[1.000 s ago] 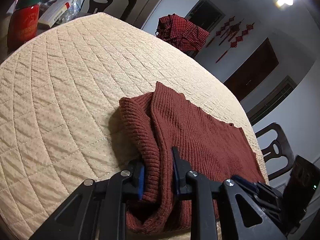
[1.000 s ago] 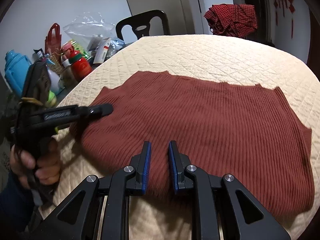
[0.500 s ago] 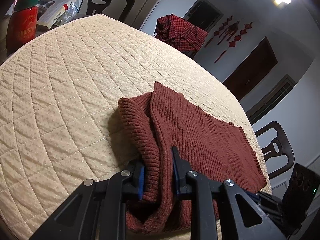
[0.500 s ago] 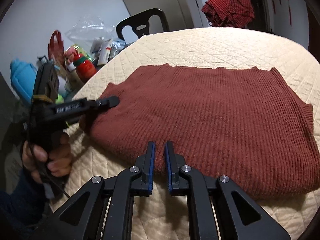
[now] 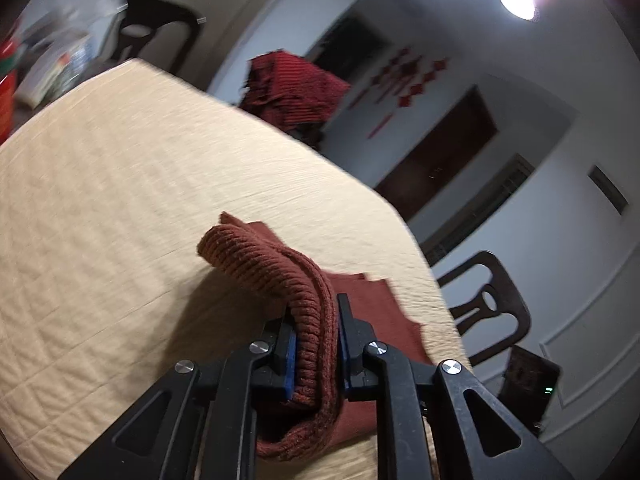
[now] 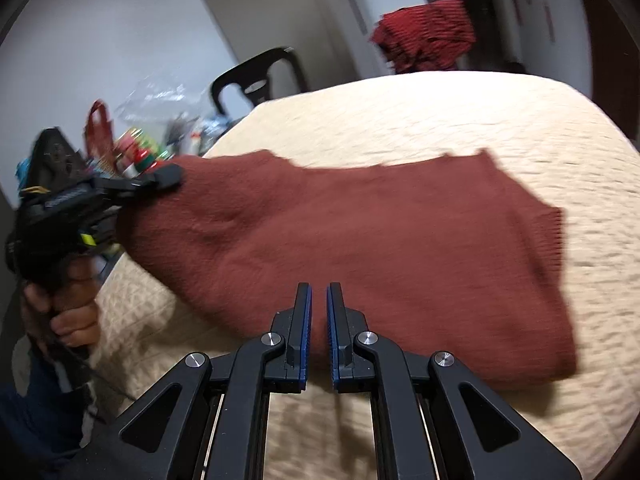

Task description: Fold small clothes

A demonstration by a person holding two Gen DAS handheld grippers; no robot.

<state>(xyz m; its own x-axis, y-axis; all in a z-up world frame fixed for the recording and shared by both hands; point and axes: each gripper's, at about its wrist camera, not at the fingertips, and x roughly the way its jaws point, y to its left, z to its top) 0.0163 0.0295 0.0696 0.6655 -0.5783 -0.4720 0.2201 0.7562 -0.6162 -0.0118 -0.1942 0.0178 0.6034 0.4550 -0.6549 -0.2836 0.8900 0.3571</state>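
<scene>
A rust-brown knit sweater (image 6: 360, 232) lies on the round table with a cream quilted cover (image 6: 440, 120). My left gripper (image 5: 316, 320) is shut on the sweater's thick ribbed edge (image 5: 280, 268) and holds that end lifted off the table; it also shows in the right wrist view (image 6: 160, 176) at the sweater's left end. My right gripper (image 6: 319, 308) is nearly closed with a narrow gap, empty, just above the sweater's near edge.
A red plaid garment (image 6: 428, 36) hangs over a chair at the far side. Dark chairs (image 5: 492, 308) stand around the table. Bottles, bags and boxes (image 6: 136, 136) clutter a surface to the left.
My left gripper has lifted the sweater's left end up and toward the right, so it folds over. The right gripper has narrowed and drawn back to the sweater's near edge.
</scene>
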